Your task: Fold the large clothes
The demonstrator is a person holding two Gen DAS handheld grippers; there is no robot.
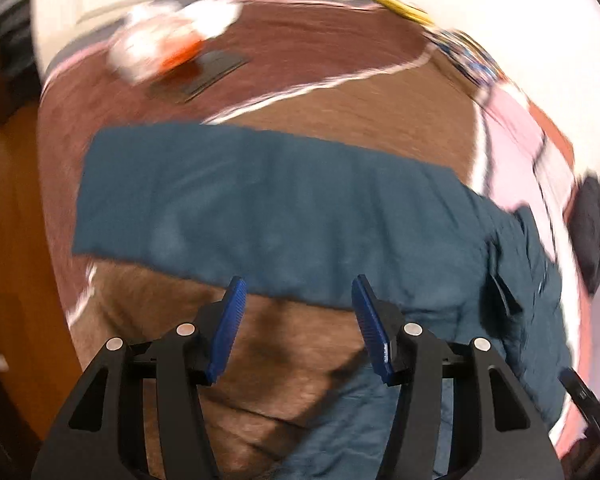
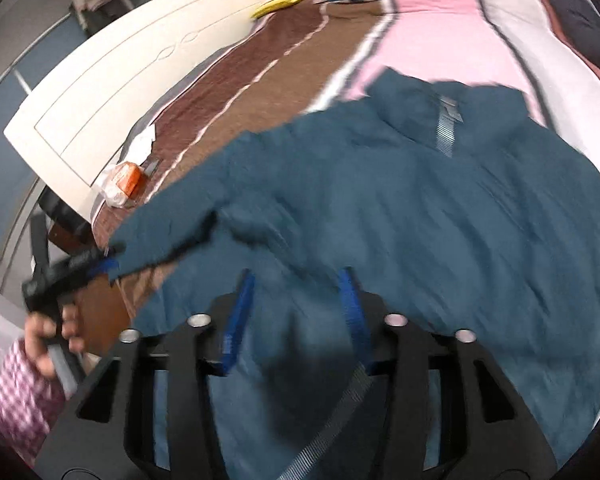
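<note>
Your teal jacket (image 2: 380, 208) lies spread across the bed (image 2: 284, 76), filling mid-frame, sleeve (image 1: 260, 204) stretched left for folding. Your left gripper (image 1: 298, 300) and right gripper (image 2: 296, 292) hover with jaws wide, holding nothing.

a dark teal jacket (image 2: 400, 216) lies spread on the bed, its fabric soft and quilted-looking, rumpled in shallow folds. in the right wrist view its body fills the centre and runs off toward 3 o'clock, with the collar (image 2: 412, 96) up toward 12 o'clock and a grey ribbed strip (image 2: 446, 132) running down from it. one sleeve (image 2: 172, 224) stretches out toward 9 o'clock. in the left wrist view that sleeve (image 1: 260, 204) lies flat and straight as a wide band from 9 o'clock toward 3 o'clock, joining the bunched body (image 1: 528, 292) near 4 o'clock.
</note>
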